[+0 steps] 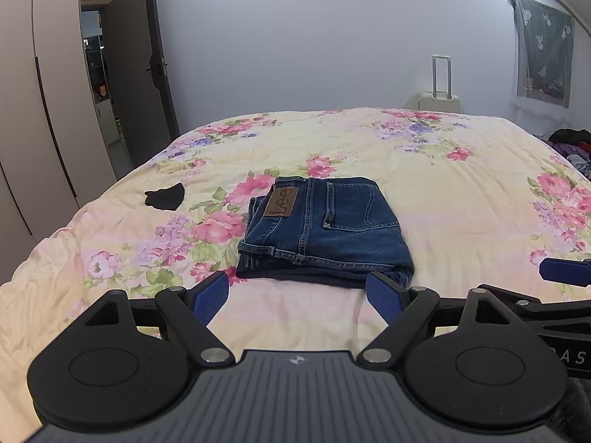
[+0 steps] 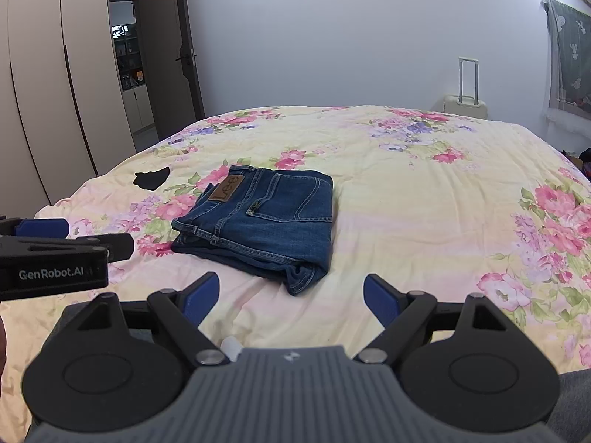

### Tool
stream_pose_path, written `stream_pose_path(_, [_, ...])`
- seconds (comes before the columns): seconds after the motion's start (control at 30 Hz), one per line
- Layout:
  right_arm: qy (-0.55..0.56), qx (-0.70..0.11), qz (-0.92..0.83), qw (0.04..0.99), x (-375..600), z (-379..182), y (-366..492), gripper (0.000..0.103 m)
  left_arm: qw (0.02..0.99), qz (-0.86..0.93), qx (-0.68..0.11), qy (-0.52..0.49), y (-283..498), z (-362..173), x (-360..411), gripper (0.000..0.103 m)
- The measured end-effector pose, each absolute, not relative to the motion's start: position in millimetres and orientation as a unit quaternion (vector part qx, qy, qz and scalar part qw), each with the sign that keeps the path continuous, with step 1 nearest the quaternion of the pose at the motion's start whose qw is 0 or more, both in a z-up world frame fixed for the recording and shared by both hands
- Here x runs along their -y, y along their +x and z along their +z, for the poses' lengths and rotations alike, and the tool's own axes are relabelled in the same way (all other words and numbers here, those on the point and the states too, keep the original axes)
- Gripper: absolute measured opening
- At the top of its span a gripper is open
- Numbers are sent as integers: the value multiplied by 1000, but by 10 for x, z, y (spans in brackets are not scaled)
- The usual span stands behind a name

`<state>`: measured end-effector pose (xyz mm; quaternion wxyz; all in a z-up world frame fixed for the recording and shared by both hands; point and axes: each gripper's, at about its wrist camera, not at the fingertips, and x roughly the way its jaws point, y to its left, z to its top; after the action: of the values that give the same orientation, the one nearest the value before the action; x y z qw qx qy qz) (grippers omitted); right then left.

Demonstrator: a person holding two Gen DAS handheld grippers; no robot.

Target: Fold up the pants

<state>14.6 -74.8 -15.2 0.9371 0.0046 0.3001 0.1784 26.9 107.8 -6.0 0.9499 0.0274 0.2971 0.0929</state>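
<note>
At the far left stood the wardrobe [image 1: 40, 110] and an open door [image 1: 144, 66]. On the left part of the bed [image 1: 461, 192], a small black cloth [image 1: 165, 196] lay well apart from the work. Near the middle of the floral cover lay the jeans [image 1: 325, 229], already folded into a compact, roughly square stack, with the leather waistband patch [image 1: 281, 202] and a back pocket facing up. One hem end poked out at the near right corner of the stack.

The left hand-held gripper [image 1: 301, 297] hovered just short of the stack's near edge, jaws spread wide and holding nothing. To its right, the right hand-held gripper [image 2: 291, 295] hung beside it in the same way, wide apart and empty, clear of the denim. Further right, a suitcase [image 2: 466, 105] stood against the wall.

Judging from this, the folding itself looked done, and the step in hand was the release and pull-back. Any next move would call only for tidying: nudging the stray hem under the stack without disturbing the layers.
</note>
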Motion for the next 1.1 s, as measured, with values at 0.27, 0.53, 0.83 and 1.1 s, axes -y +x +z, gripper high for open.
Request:
stream_pose_path(0.27, [5, -302, 178, 937, 753, -142, 137, 81, 950, 92, -296, 28, 261, -56, -1070, 98])
stream_pose_path(0.53, [6, -302, 178, 936, 751, -142, 136, 81, 951, 94, -294, 25, 250, -44, -1077, 98])
stream_pose_path(0.83, [6, -302, 177, 937, 742, -146, 132, 81, 951, 98, -292, 24, 254, -26, -1066, 98])
stream_pose_path(1.1, [7, -301, 178, 937, 740, -147, 129, 81, 953, 98, -286, 22, 224, -14, -1062, 98])
